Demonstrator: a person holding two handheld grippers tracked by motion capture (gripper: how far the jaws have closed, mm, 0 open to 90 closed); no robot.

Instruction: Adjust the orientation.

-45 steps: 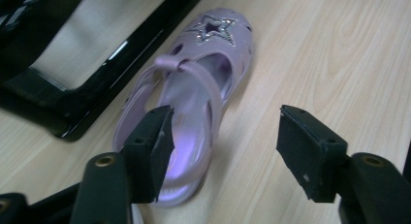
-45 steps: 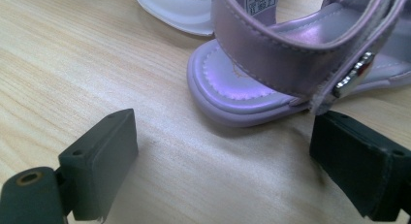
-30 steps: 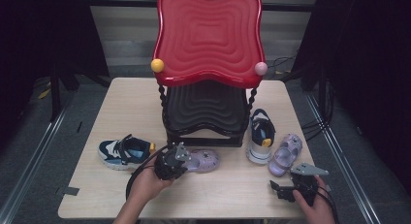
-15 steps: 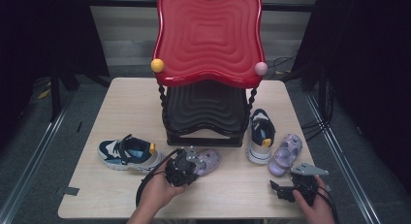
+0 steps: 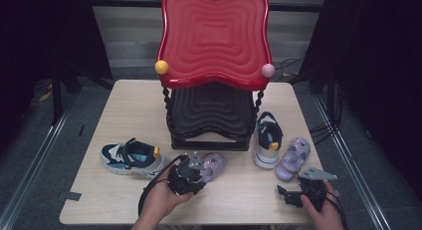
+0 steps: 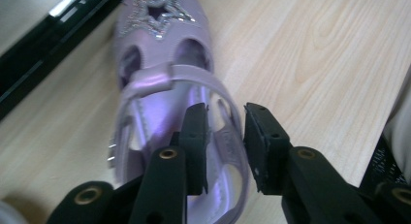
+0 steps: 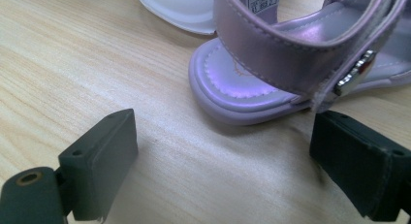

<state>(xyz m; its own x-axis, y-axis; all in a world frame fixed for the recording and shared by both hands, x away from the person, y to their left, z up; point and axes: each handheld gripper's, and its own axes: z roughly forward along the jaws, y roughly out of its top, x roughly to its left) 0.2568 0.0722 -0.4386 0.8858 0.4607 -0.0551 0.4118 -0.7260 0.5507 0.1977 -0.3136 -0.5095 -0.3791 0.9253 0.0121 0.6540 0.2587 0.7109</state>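
Left gripper (image 6: pixel 225 136), jaws just opening, straddles the heel strap of one purple sandal (image 6: pixel 165 98); right gripper (image 7: pixel 223 156) spread before the other sandal (image 7: pixel 291 54).

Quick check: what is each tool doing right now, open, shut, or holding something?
Left tool: jaws have just been opening, a gap shows, straddling the heel strap of the purple sandal, not clamped.
Right tool: open wide, holding nothing, just short of the other sandal.

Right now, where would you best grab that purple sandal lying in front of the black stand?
Probably the heel strap of the purple sandal: it curves up as a thin band clear of the sole. Come from behind the heel, one jaw inside the strap and one outside, as the left tool stands.
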